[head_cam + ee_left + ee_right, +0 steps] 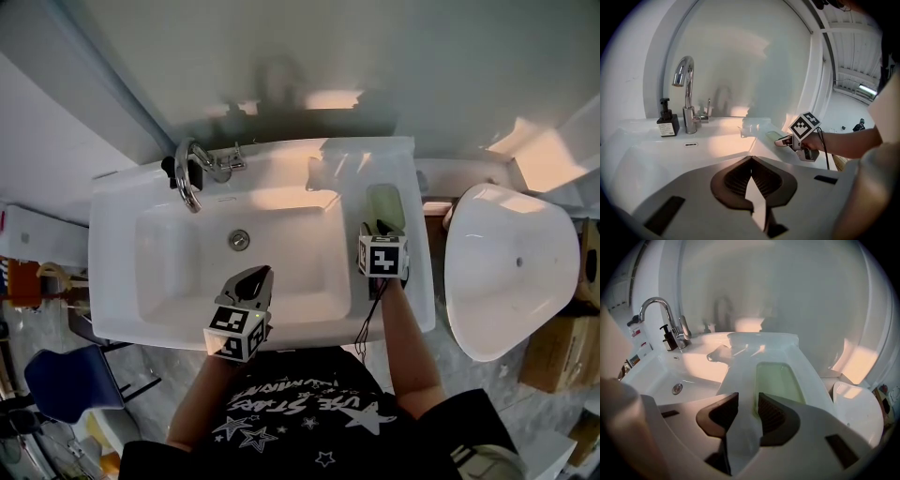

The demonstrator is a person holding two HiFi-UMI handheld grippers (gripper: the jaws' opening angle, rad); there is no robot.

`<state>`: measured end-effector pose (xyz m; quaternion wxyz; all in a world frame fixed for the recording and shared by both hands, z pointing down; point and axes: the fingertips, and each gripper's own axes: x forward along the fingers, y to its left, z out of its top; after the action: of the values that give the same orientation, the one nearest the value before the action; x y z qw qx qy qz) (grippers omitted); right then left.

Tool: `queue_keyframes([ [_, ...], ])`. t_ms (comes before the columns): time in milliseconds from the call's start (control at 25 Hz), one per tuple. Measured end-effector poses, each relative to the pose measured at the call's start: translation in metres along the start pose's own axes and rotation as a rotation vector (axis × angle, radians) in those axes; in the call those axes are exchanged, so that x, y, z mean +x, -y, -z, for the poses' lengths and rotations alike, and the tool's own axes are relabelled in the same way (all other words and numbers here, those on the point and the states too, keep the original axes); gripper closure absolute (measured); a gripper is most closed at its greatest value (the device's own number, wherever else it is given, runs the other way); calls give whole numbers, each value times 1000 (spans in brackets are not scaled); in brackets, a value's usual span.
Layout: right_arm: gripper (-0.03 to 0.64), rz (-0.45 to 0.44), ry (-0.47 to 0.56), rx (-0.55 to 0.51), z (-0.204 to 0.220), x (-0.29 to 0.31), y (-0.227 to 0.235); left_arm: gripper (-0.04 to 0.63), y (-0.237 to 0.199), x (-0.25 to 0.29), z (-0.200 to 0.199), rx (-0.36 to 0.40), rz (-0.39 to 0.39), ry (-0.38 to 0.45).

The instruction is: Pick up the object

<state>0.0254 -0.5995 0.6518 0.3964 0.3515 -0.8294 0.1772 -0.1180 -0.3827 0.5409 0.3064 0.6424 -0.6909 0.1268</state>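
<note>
A pale green, shallow rectangular dish lies on the right ledge of the white sink. My right gripper is tilted down at the dish's near end. Its jaws stand partly apart, the dish's left rim runs in just beside the right pad, and no pad visibly presses on it. The left gripper view shows the same dish with the right gripper at it. My left gripper hovers over the front of the basin, shut and holding nothing.
A chrome faucet and a dark soap bottle stand at the back left of the sink. A clear glassy thing sits on the back ledge. The drain is mid-basin. A white tub-like fixture stands to the right.
</note>
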Motion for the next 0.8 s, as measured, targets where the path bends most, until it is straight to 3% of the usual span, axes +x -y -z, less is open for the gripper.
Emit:
queue_keyframes([
  [120, 486, 29, -14, -20, 2, 2, 2, 578, 2, -1, 3, 2, 5, -4],
  [240, 563, 74, -29, -51, 0, 0, 5, 578, 2, -3, 6, 4, 10, -7],
  [800, 583, 100, 39, -18, -7, -25, 0, 578, -10, -27, 5, 6, 34, 31],
])
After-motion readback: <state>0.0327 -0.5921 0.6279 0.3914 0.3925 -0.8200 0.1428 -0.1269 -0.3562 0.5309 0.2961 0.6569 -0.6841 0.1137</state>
